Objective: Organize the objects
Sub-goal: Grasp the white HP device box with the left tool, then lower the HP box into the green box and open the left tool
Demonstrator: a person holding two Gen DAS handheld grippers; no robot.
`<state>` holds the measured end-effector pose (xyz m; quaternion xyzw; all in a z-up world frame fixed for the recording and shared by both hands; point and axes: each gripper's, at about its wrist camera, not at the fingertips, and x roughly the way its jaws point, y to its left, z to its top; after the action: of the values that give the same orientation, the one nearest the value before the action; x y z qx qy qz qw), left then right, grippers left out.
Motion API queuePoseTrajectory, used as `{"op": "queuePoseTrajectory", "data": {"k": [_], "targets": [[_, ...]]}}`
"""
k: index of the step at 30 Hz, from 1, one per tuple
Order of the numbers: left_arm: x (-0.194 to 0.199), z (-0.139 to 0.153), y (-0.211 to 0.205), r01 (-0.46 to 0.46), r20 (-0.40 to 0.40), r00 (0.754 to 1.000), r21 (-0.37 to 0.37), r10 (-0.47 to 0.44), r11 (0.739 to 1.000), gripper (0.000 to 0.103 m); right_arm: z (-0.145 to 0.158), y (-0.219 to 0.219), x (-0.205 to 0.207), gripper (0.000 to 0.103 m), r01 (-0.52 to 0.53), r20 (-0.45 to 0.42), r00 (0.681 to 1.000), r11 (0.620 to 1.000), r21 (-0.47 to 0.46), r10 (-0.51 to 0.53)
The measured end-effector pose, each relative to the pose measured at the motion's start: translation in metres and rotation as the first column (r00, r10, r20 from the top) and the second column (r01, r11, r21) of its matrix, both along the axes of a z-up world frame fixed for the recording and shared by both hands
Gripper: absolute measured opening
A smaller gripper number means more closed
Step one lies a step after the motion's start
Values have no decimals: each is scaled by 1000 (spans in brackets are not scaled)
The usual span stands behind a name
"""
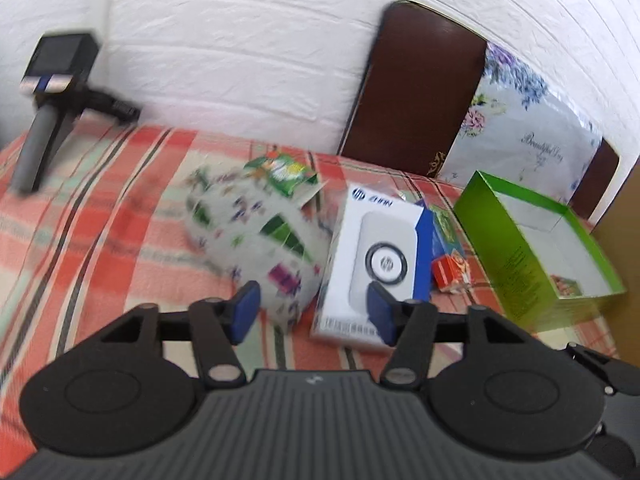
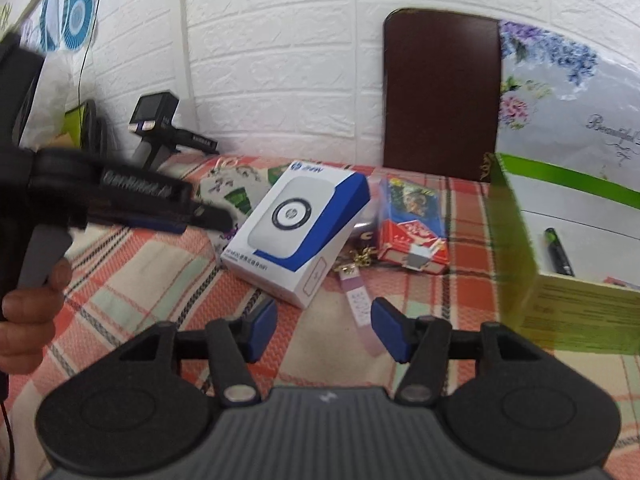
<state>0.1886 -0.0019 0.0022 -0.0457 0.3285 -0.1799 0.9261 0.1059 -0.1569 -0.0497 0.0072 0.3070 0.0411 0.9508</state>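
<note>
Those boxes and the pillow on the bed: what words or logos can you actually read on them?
"hp": round logo on the white and blue box, at its top corner and in the ring at its middle.
"Beautiful Day": script on the floral pillow.
Small print along the white and blue box's edge: too small.
Text on the green box side: blurred.
Red and blue packet: unreadable.

Pretty bright, even daylight, soft shadows only. Both views have motion smear: the patterned pouch is mush, the green box streaks. Fisheye bends the white wall at the edges.
</note>
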Motion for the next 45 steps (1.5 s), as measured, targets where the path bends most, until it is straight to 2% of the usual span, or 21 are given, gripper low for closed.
{"op": "queuePoseTrajectory", "data": {"k": [5, 6, 9, 12, 15, 18, 21, 25, 27, 30, 33, 35, 36, 37, 39, 45], "targets": [[23, -6, -17, 38, -15, 999, 18, -38, 999, 67, -16, 17, 30, 58, -82, -23, 996, 995, -53, 81], [26, -9, -19, 43, -24, 999, 17, -42, 999, 70, -20, 20, 37, 58, -89, -24, 996, 994, -64, 88], [30, -14, -21, 83, -40, 996, -29, -84, 996, 76, -28, 24, 55, 59, -95, -32, 995, 994, -60, 93], [29, -17, -27, 163, -59, 984, -72, -167, 984, 72, -29, 24, 63, 55, -95, -25, 995, 995, -43, 94], [16, 0, -34, 167, -12, 986, -65, -168, 984, 64, -19, 18, 55, 55, -66, -1, 998, 997, -32, 66], [6, 28, -50, 207, 41, 978, -90, -204, 974, 63, 3, 3, 34, 55, -36, 86, 996, 998, -49, 40], [-2, 49, -84, 282, 107, 956, -77, -274, 956, 63, 24, -23, 17, 55, 29, 166, 986, 997, -73, -17], [-8, 55, -153, 387, 150, 914, -32, -378, 922, 64, 34, -77, 6, 56, 145, 195, 972, 987, -74, -128], [-5, 51, -189, 436, 140, 892, -13, -430, 900, 64, 33, -109, 2, 56, 208, 182, 964, 976, -59, -194], [2, 40, -247, 502, 110, 858, 27, -502, 864, 64, 24, -162, -2, 58, 294, 131, 947, 956, 23, -294], [10, 32, -299, 524, 123, 835, 122, -537, 843, 67, 15, -211, 10, 61, 378, 82, 919, 920, 100, -386], [17, 25, -319, 484, 96, 855, 202, -509, 851, 66, 7, -235, 22, 62, 449, 64, 888, 888, 98, -456], [21, 22, -322, 468, 72, 867, 217, -493, 856, 65, 4, -245, 26, 62, 486, 40, 870, 869, 94, -491], [22, 21, -317, 461, 61, 874, 205, -482, 863, 66, 3, -253, 24, 62, 499, 33, 862, 857, 127, -506], [17, 25, -303, 453, 76, 880, 171, -470, 875, 67, -4, -256, 13, 62, 485, 56, 863, 853, 193, -503], [-7, 39, -280, 326, 70, 936, 207, -346, 922, 67, 9, -240, -14, 61, 475, 147, 852, 859, 190, -503]]}}
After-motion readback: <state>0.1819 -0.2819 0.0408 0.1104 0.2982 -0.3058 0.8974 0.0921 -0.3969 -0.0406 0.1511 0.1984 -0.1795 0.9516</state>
